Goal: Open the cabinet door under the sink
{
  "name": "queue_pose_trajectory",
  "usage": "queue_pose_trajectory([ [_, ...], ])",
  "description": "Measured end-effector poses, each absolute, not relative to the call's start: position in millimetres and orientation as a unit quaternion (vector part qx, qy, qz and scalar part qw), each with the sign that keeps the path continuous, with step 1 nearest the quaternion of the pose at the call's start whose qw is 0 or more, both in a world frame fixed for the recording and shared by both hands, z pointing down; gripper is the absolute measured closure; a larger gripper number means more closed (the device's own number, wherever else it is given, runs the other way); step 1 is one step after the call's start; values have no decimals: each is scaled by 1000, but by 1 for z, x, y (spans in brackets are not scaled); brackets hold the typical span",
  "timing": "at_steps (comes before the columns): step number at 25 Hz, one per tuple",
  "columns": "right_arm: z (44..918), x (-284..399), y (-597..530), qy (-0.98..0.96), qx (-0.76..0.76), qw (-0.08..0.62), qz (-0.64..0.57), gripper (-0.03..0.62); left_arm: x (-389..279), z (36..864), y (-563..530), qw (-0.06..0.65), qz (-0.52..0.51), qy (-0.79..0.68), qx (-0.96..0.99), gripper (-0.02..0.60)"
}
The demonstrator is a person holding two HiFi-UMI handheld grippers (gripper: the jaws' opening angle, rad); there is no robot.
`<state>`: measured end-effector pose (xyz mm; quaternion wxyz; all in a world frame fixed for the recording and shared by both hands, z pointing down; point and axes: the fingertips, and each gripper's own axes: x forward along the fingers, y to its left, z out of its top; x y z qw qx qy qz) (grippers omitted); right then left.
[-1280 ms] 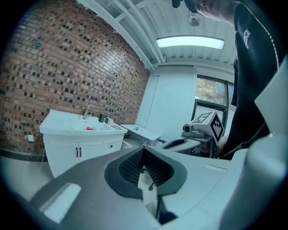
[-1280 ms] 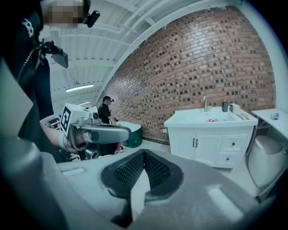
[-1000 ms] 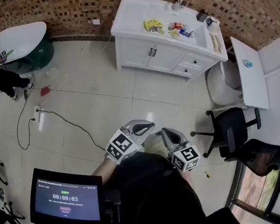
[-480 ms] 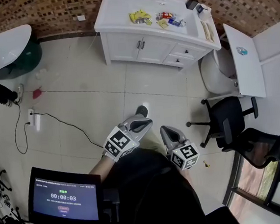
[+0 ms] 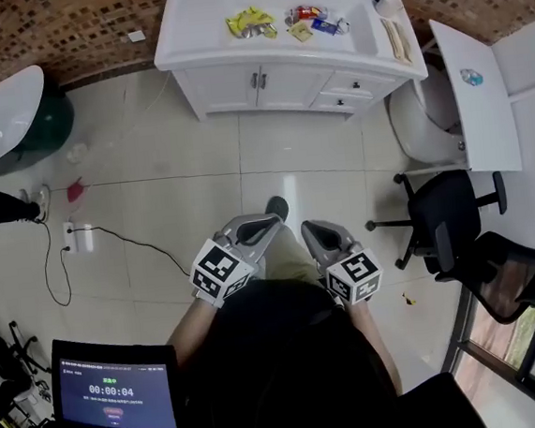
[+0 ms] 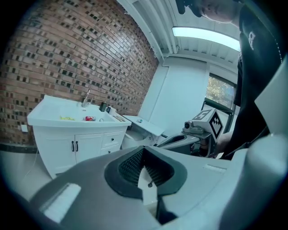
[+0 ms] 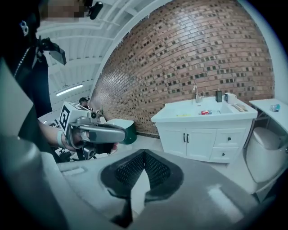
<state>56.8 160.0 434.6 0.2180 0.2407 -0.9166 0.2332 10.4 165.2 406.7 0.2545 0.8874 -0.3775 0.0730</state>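
Observation:
The white sink cabinet (image 5: 278,83) stands against the brick wall, far across the tiled floor from me. Its two doors (image 5: 236,87) are closed, with dark handles side by side at the middle. The same doors show in the left gripper view (image 6: 74,150) and the right gripper view (image 7: 186,143). My left gripper (image 5: 267,224) and right gripper (image 5: 310,230) are held close to my body, side by side and well short of the cabinet. Both are shut with nothing between the jaws, as the left gripper (image 6: 144,155) and right gripper (image 7: 144,157) show in their own views.
Packets and small items (image 5: 251,22) lie on the countertop. A toilet (image 5: 423,123) and a white tabletop (image 5: 477,94) stand right of the cabinet, with two black office chairs (image 5: 443,224) nearer. A cable and power strip (image 5: 74,236) lie on the floor at left.
The cabinet has slid up and leftward in the head view and now faces me more squarely. Both grippers stay shut in front of my body. The screen timer went from 00:03 to 00:04.

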Motion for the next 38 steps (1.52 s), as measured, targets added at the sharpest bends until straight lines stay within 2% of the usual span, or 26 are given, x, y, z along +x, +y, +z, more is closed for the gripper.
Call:
queue_pose_trajectory([
  [11, 447, 80, 1, -913, 245, 205, 253, 605, 0, 396, 46, 253, 115, -411, 868, 566],
  [18, 444, 106, -54, -911, 269, 187, 251, 606, -1, 401, 43, 265, 133, -421, 857, 566],
  [22, 460, 114, -59, -904, 270, 216, 253, 606, -3, 411, 42, 282, 120, -432, 848, 566],
  [30, 497, 45, -86, -902, 233, 249, 263, 606, -33, 446, -3, 287, 109, -452, 838, 566],
  [34, 502, -7, -96, -917, 192, 273, 217, 605, -52, 450, -24, 258, 97, -468, 840, 566],
  [38, 518, -44, -96, -927, 149, 300, 170, 606, -73, 468, -31, 258, 89, -486, 830, 566],
])
